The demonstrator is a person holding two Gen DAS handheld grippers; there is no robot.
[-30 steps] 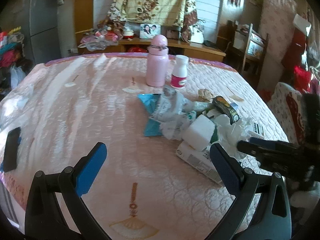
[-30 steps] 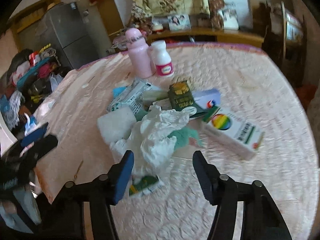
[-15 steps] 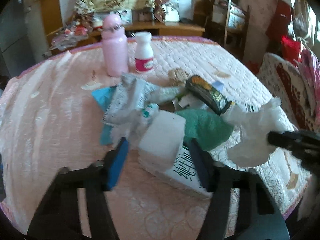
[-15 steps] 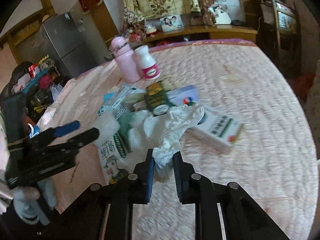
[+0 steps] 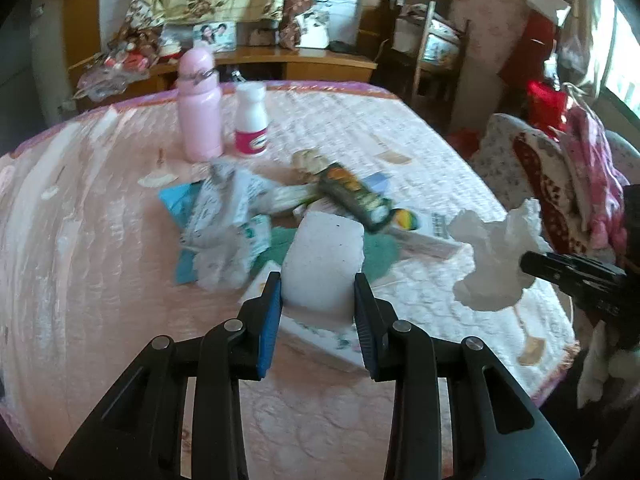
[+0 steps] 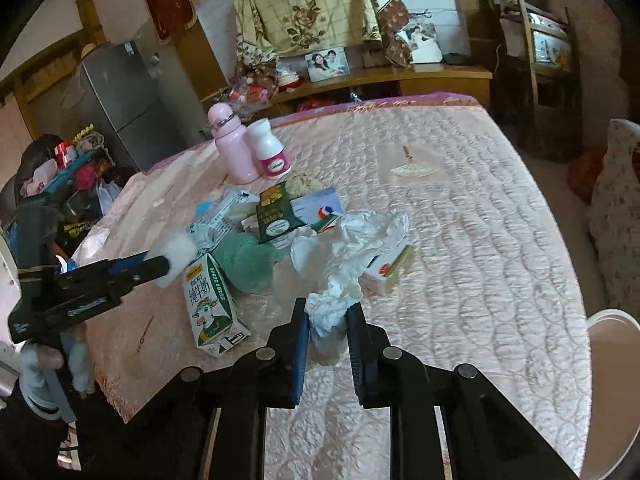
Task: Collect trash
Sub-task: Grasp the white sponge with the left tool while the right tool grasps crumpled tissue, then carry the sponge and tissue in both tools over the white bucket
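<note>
A pile of trash lies mid-table on the pink quilted cloth (image 5: 100,280): a milk carton (image 6: 208,300), a green cloth (image 6: 248,260), a dark green carton (image 5: 354,196), crumpled wrappers (image 5: 224,216) and small boxes. My left gripper (image 5: 318,300) is shut on a white foam block (image 5: 324,260) over the pile; it also shows in the right wrist view (image 6: 176,256). My right gripper (image 6: 326,320) is shut on a crumpled white tissue (image 6: 352,252), lifted above the table; the tissue also shows at the right of the left wrist view (image 5: 496,260).
A pink bottle (image 5: 200,108) and a white bottle (image 5: 251,120) stand behind the pile. A white bin rim (image 6: 612,360) sits off the table's right edge. A fridge (image 6: 116,104), a wooden shelf (image 6: 380,76) and chairs (image 5: 424,48) surround the table.
My left gripper closed on the white foam block. My right gripper closed on the tissue and lifted it off the pile toward the right.
</note>
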